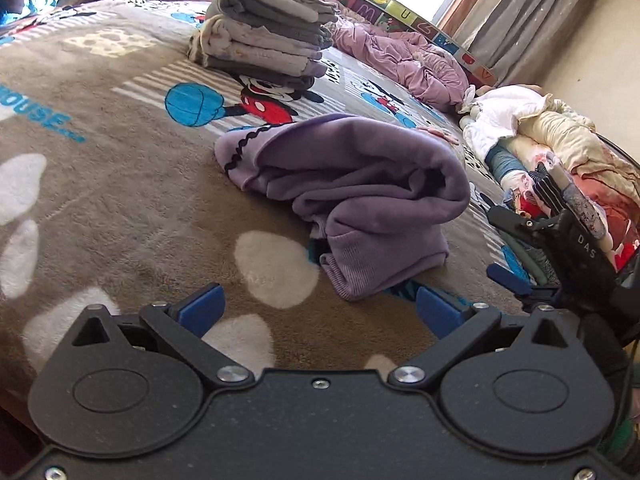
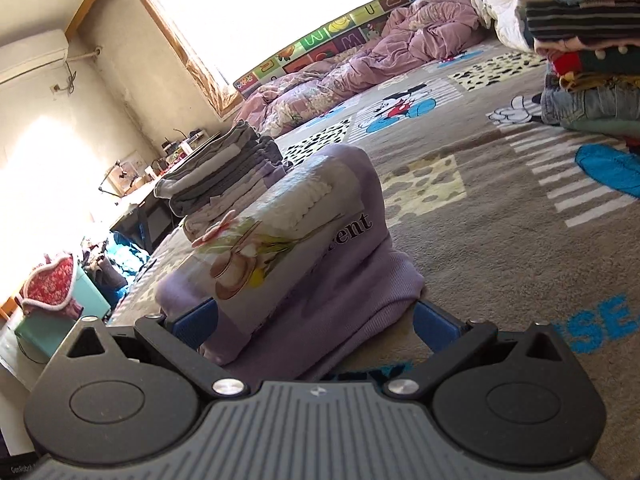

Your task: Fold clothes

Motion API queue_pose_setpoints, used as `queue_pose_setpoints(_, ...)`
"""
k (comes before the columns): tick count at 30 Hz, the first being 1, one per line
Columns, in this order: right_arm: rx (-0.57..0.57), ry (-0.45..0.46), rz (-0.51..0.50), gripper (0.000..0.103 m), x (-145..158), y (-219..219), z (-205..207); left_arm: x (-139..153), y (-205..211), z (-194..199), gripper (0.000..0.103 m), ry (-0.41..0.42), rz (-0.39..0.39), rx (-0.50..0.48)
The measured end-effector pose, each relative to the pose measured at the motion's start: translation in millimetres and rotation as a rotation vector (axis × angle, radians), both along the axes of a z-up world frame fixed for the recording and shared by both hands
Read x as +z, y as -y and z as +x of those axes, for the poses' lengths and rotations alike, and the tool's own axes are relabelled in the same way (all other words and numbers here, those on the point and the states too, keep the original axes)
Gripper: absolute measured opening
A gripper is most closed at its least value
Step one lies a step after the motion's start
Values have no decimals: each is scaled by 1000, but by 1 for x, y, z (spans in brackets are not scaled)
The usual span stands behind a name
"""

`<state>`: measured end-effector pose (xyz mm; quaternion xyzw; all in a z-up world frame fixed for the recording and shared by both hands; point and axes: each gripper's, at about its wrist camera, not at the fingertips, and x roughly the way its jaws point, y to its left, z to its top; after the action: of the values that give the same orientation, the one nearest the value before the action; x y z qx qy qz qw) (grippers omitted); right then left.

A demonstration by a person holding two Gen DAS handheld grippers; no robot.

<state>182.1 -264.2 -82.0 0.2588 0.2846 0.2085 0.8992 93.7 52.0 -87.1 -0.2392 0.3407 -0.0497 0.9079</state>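
Purple sweatshirt (image 1: 352,196) is lying folded on the cartoon blanket (image 1: 120,208). Just before it, the left gripper (image 1: 318,312) and right gripper (image 2: 316,326) are both gaping wide, holding nothing. Beyond it, a folded stack (image 1: 268,36) is sitting.

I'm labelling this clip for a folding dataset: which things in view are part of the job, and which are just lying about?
Part of the job:
- folded purple sweatshirt
- neat stack of folded grey and white clothes
- mixed pile of clothes at the side
- left gripper, open
- right gripper, open

Lying about:
- crumpled lilac quilt
- cartoon-mouse blanket
- grey curtain
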Motion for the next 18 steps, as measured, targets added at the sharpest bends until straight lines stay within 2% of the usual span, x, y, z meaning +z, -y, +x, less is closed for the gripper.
queue_pose_setpoints(3, 45, -2, 70, 103, -21, 10, 22, 0, 4, 17, 102, 9, -87, -29)
queue_pose_setpoints(8, 22, -54, 197, 103, -42, 28, 47, 18, 14, 53, 102, 49, -214, -33)
queue_pose_setpoints(10, 10, -82, 220, 103, -48, 33, 52, 27, 19, 70, 102, 74, -234, -27)
queue_pose_setpoints(15, 3, -101, 256, 103, -52, 43, 53, 38, 30, 111, 101, 105, -199, 59)
queue_pose_setpoints(16, 4, -100, 263, 103, -52, 44, 53, 37, 31, 118, 98, 100, -185, 81)
queue_pose_setpoints(18, 2, -101, 277, 103, -54, 47, 53, 33, 35, 127, 74, 87, -159, 103)
